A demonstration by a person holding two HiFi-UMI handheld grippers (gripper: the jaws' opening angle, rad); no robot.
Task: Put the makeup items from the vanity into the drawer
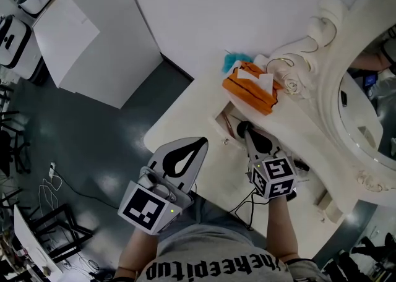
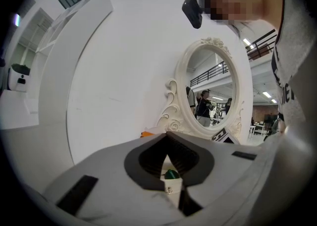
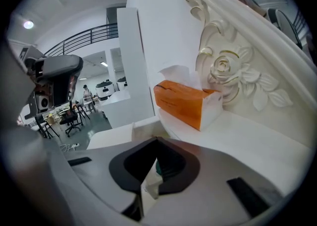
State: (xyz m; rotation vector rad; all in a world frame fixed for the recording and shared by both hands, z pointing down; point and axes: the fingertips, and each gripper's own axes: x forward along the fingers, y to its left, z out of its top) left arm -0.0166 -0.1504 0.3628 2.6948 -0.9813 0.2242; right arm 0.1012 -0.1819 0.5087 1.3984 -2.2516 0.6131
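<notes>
White vanity surface (image 1: 185,111) against a white wall, ornate mirror frame (image 1: 346,52) at its back, dark floor below. Orange tissue box (image 1: 249,89) sits by the frame's carved rose. Just past the box lies a teal item (image 1: 234,62), fluffy-looking. It is the only likely makeup piece I can pick out on top, and too small to identify. The drawer (image 1: 230,121) stands open under the front edge, with a thin reddish thing inside, unclear what.

Right tool (image 1: 247,131): jaws together, nothing between them, tips over the open drawer.
Left tool (image 1: 202,145): jaws together, empty, held off the front corner, well apart from the items.

Judgement: step in hand is going for the next item. To do it well:
- lift right tool clear of the drawer lip
- part its jaws before reaching
- come at the teal item around the side of the tissue box, not over it, so the box is not nudged
- soft item, so close gently on its middle
- spare left tool can steady the drawer front

Risk: shoving the box, or pushing the teal item off the far edge
</notes>
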